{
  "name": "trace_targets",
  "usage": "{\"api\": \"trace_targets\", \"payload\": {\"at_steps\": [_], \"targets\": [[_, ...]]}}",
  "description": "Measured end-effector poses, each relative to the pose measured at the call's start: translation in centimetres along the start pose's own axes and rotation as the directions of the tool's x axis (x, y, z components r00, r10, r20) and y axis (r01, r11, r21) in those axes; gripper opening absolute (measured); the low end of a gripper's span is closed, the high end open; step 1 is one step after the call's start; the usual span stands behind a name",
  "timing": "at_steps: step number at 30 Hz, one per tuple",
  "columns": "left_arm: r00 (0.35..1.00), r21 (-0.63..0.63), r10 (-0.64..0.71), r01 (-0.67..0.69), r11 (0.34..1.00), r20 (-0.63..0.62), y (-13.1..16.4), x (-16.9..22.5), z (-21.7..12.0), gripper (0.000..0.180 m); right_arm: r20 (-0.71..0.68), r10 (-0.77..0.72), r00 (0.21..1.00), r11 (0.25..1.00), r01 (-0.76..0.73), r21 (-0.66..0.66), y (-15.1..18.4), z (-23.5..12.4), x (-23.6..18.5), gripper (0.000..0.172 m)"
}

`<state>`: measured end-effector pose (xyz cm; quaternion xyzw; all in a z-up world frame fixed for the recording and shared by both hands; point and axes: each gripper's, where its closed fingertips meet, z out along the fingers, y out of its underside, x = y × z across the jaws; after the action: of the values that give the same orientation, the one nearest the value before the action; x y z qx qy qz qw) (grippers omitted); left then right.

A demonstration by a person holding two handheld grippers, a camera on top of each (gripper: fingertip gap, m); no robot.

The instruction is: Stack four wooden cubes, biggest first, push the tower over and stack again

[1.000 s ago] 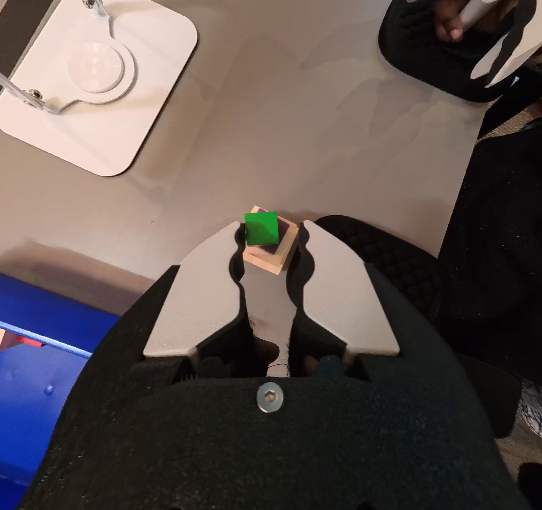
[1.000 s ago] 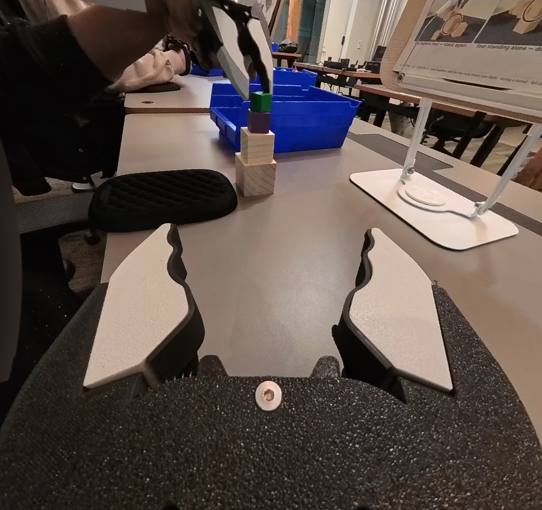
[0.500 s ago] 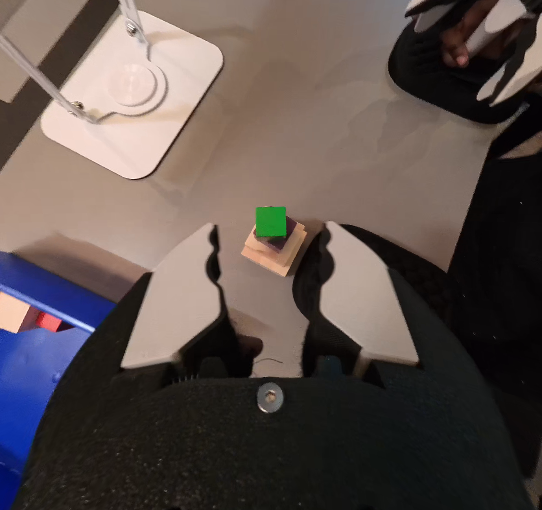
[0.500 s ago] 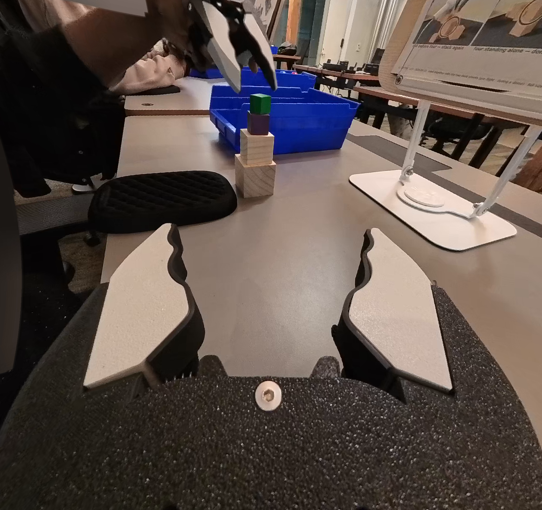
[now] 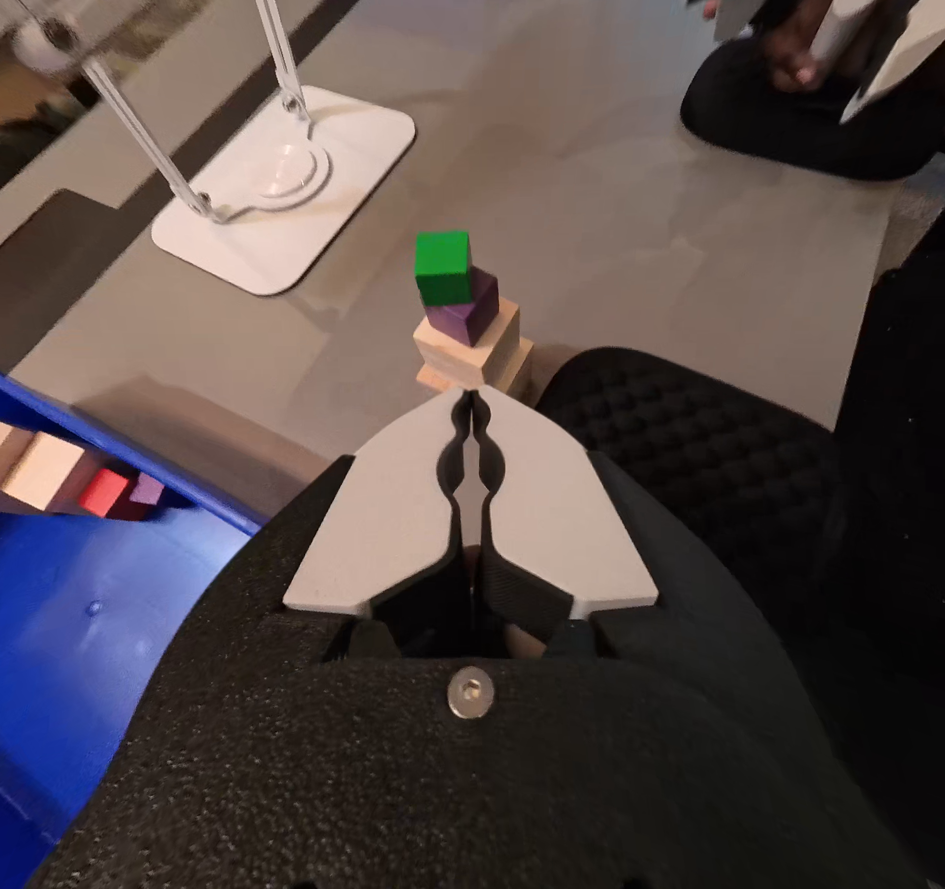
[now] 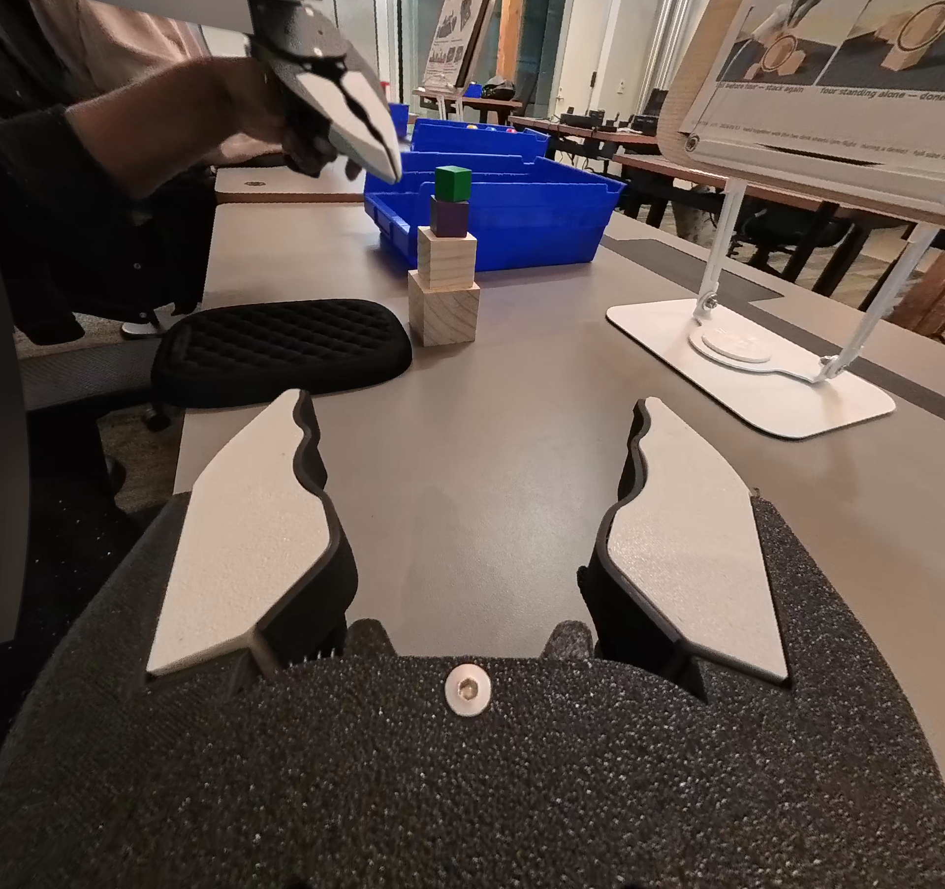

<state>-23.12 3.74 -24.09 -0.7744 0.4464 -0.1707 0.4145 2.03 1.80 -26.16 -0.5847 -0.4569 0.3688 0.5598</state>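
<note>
Left gripper (image 6: 391,174) clenched on nothing, just beside and above green cube (image 6: 452,183) topping the four-block stack (image 6: 444,271); right gripper (image 6: 470,455) released, well apart, stack ahead

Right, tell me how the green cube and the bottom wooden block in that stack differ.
Colour: the green cube is painted glossy green; the bottom wooden block is bare pale wood with visible grain.
Size: the green cube is clearly smaller; the bottom wooden block is the largest in the stack.
Place: the green cube sits on top, resting on a purple cube; the bottom wooden block stands on the table.
Both are upright cubes that neither gripper touches.
</note>
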Motion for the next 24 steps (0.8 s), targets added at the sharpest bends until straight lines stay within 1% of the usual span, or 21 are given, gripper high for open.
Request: {"api": "trace_targets", "payload": {"at_steps": [3, 7, 11, 17, 24], "targets": [[0.999, -0.107, -0.002, 0.005, 0.994, 0.032, 2.2, -0.6, 1.3, 0.0, 0.001, 0.005, 1.0, 1.0, -0.005, 0.004, 0.0, 0.0, 0.0, 0.113], [0.992, -0.18, 0.048, -0.026, 0.983, 0.119, 3.3, -1.9, 2.9, 0.0, 0.002, 0.01, 1.0, 1.0, -0.01, 0.008, -0.1, -0.1, 0.1, 0.113], [0.992, -0.23, 0.063, -0.037, 0.973, 0.107, 4.0, -2.0, 4.2, 0.0, 0.003, 0.013, 1.0, 1.0, -0.013, 0.011, -0.1, -0.1, 0.1, 0.113], [0.994, -0.218, 0.084, -0.067, 0.974, 0.068, 3.4, -1.5, 5.5, 0.0, 0.004, 0.014, 1.0, 1.0, -0.014, 0.016, -0.2, -0.2, 0.1, 0.112], [0.994, -0.207, 0.107, -0.097, 0.974, 0.038, 2.4, -1.1, 6.0, 0.0, 0.004, 0.015, 1.0, 1.0, -0.015, 0.019, -0.2, -0.2, 0.1, 0.112]]}}
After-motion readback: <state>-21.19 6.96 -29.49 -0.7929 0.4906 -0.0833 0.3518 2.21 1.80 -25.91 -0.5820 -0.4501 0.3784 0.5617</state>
